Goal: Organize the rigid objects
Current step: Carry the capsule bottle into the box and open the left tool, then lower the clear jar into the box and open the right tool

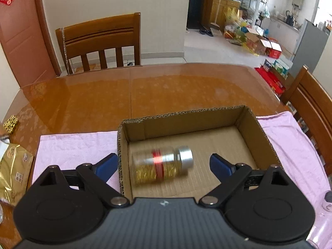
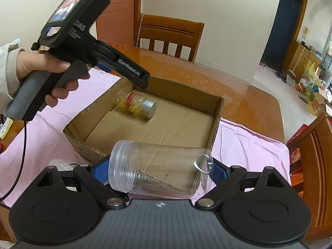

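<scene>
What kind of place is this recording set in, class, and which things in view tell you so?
Most likely a home dining room: a glossy wooden dining table with matching wooden chairs, and a kitchen area visible through the doorway, with boxes and bags on the floor.

The box point(image 1: 186, 124) is plain brown cardboard with a rippled corrugated edge. In it, the jar point(image 1: 161, 164) is clear, filled with gold bits, ringed by a red band, capped in silver. At 6 o'clock in the right view, a second jar point(image 2: 159, 172) is colourless and see-through. Both grippers point(image 1: 161, 164) point(image 2: 160, 173) are black with blue pads. The towel point(image 1: 76, 147) is pale pink; the table point(image 1: 145, 91) glossy orange-brown with faint pale blotches.
</scene>
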A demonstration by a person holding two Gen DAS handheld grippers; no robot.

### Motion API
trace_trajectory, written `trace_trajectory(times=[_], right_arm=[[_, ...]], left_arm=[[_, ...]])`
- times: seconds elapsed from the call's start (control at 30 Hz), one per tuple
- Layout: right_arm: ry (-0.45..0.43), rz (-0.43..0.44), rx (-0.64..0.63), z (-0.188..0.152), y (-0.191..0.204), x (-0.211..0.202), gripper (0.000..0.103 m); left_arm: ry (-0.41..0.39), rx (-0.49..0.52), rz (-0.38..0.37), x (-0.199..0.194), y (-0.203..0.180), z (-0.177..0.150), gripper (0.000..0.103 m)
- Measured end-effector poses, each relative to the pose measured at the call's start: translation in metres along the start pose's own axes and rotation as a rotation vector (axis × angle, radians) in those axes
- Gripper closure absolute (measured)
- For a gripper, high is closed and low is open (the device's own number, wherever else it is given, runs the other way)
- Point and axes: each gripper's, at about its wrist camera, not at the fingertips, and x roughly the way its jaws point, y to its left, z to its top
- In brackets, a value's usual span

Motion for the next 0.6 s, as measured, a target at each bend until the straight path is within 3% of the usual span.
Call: trace_trajectory(times=[0.2,0.53,0.6], right_arm=[[0.002,0.002,0.001,0.004,-0.003,0.003,0.008],[-0.028,0.013,0.033,0.033,-0.016,0.02,0.007],[-0.045,0.011,0.05,0.042,-0.02,0.025,0.0]], left_arm=[[-0.02,-0.02,-0.001,-0.023,0.009,-0.012,0.005],[-0.063,-0.066,0.064,-0.079,0.032,-0.057,0.003],[-0.057,-0.082,0.073,-0.085,0.037,-0.067,0.003]])
